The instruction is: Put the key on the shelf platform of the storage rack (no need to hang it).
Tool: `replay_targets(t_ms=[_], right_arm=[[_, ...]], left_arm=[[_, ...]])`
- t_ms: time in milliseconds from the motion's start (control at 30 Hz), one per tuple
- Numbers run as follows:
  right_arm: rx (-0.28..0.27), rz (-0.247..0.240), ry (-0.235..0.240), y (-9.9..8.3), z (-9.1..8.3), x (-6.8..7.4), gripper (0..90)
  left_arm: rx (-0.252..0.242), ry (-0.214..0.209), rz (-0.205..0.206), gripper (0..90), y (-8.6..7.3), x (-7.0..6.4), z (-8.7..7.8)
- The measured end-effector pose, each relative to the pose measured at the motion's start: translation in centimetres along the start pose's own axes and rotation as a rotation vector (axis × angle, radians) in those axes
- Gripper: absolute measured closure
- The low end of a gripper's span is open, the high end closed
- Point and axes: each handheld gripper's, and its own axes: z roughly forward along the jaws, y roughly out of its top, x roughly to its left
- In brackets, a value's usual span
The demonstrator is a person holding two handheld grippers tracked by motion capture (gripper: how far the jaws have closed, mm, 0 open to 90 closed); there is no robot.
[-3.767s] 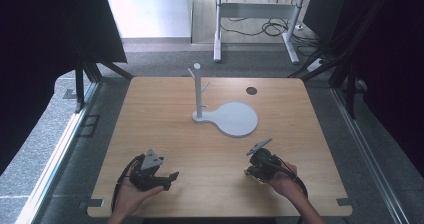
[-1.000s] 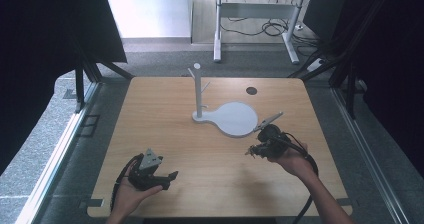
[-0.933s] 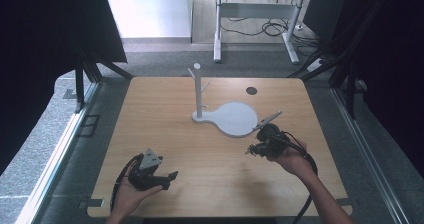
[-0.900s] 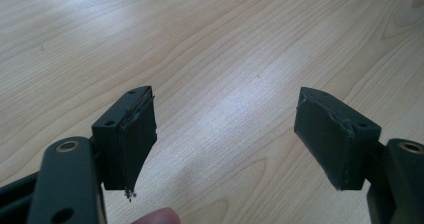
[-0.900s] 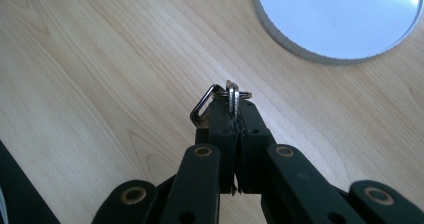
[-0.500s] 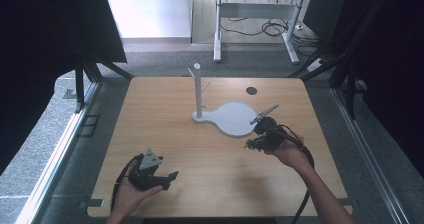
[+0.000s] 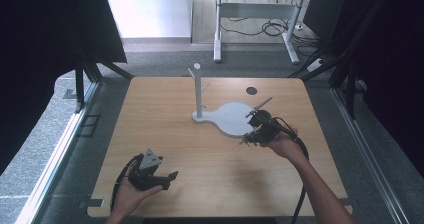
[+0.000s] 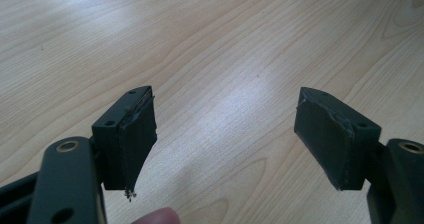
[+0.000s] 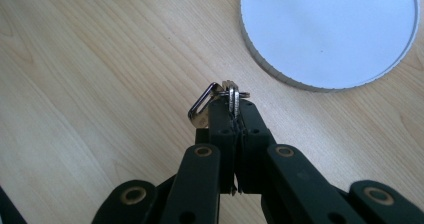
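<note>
Right gripper view: fingers pinch a metal ring beside the white base

The right gripper (image 9: 231,109) has its fingers (image 9: 220,115) closed tight on a small metal key ring (image 9: 207,103), which sticks out past the tips just above the wooden bench (image 9: 90,64). The round white base (image 9: 330,29) of the stand (image 7: 198,91) lies near, not touching. In the high view, the left gripper (image 7: 150,171) sits at the bench's near edge, its fingers (image 8: 132,134) spread wide apart over bare wood.

A small silvery metal key (image 9: 231,95) on a squarish ring stands pinched edge-on between the closed jaws of the right claw (image 9: 231,109), its tip and ring poking out past the jaw tips.
</note>
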Motion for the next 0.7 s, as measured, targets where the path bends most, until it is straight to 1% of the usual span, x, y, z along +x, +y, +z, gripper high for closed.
replay_targets(t_ms=[333, 567, 700], right_arm=[[0.001, 0.021, 0.006, 1.1, 0.8, -0.8, 88.5], [-0.013, 0.016, -0.005, 2.0, 0.7, -1.1, 88.5], [-0.011, 0.03, 0.002, 2.5, 1.0, -1.6, 88.5]], left_arm=[[0.002, -0.001, -0.001, 25.0, 0.0, 0.0, 0.1], [0.004, 0.001, -0.002, 25.0, -0.1, 0.1, 0.1], [0.004, 0.002, -0.001, 25.0, -0.1, 0.1, 0.1]])
